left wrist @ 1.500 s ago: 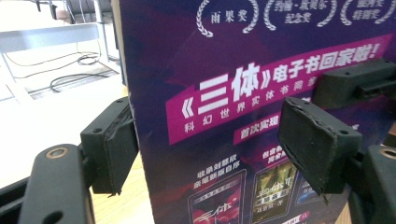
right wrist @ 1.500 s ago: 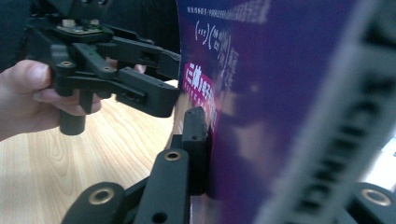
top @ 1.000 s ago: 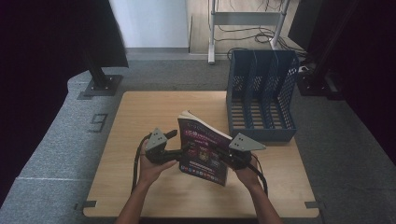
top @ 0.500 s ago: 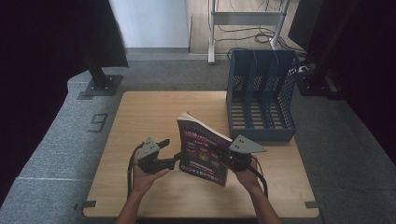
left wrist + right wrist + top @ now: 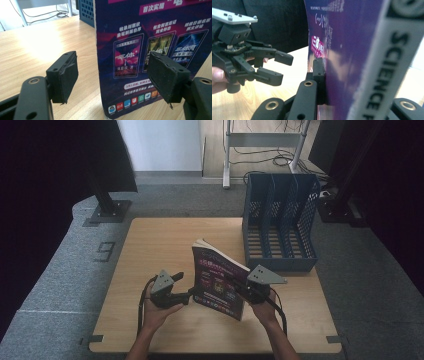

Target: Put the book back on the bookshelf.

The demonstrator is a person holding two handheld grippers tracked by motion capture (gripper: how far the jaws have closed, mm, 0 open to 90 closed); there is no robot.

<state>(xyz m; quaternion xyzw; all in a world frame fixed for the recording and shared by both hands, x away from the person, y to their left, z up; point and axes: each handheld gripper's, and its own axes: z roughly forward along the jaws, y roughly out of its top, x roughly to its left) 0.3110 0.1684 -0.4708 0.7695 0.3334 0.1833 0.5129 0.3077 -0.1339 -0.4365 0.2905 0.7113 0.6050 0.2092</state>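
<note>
A light wooden table [image 5: 165, 245] bears a blue file rack [image 5: 280, 222] and an upright magazine [image 5: 218, 280].

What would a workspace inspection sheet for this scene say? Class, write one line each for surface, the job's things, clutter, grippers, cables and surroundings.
Surface: wooden table, bare apart from the items below.
Job's things: purple magazine standing upright on its lower edge; blue file rack at the table's far right, slots look empty.
Clutter: nothing seen.
Grippers: right gripper shut on the magazine; left gripper open, jaws apart in front of the cover, not touching it.
Cables: a black cable trails from the left gripper; more cables on the floor beyond.
Surroundings: grey carpet, metal stand base.
</note>
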